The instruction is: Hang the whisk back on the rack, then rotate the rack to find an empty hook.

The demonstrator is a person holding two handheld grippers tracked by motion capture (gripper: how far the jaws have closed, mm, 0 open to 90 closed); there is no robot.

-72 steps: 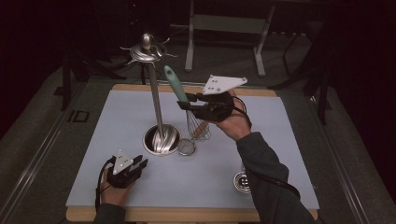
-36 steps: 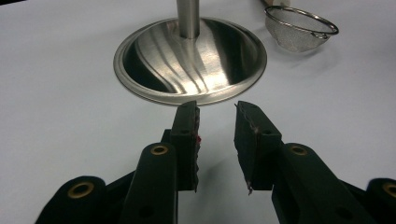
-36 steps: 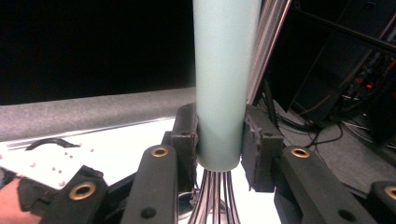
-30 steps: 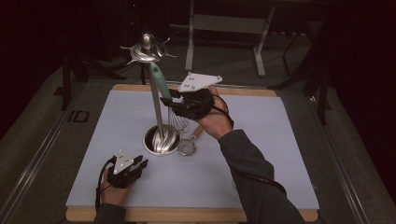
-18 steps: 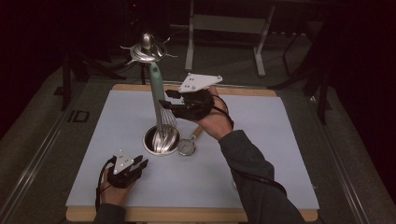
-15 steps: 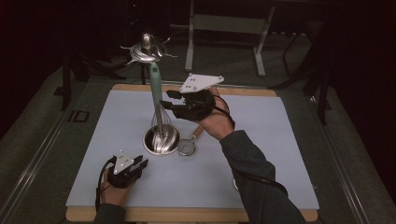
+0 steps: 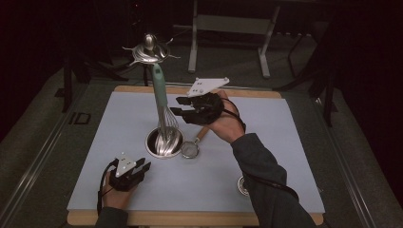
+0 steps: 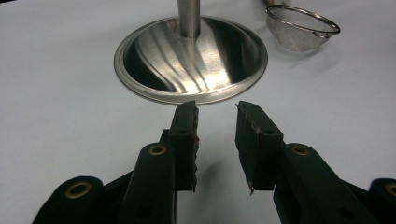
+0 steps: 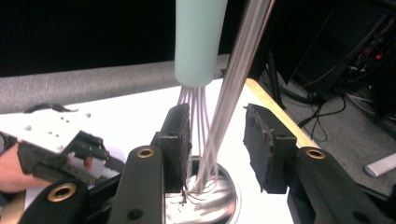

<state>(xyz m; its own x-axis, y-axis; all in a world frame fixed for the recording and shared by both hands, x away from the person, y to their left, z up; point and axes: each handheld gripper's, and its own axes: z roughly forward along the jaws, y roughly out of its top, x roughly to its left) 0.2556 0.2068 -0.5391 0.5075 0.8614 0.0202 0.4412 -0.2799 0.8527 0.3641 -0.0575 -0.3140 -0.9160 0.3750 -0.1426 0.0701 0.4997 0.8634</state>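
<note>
The whisk (image 7: 161, 102) now hangs upright from the rack (image 7: 148, 50), right gripper (image 7: 179, 105) spread; left gripper (image 7: 142, 168) spread.

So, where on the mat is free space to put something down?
Free: the mat's far right part beyond the right tongs, and its left strip beside the stand base. Crowded: the middle, with whisk, stand and strainer.

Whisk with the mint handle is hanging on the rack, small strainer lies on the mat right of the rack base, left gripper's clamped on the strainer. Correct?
Not quite. The left gripper holds nothing: the left gripper view shows its jaws open over bare mat, short of the rack base. The whisk hangs on the rack and the strainer lies right of the base, as you said.
</note>
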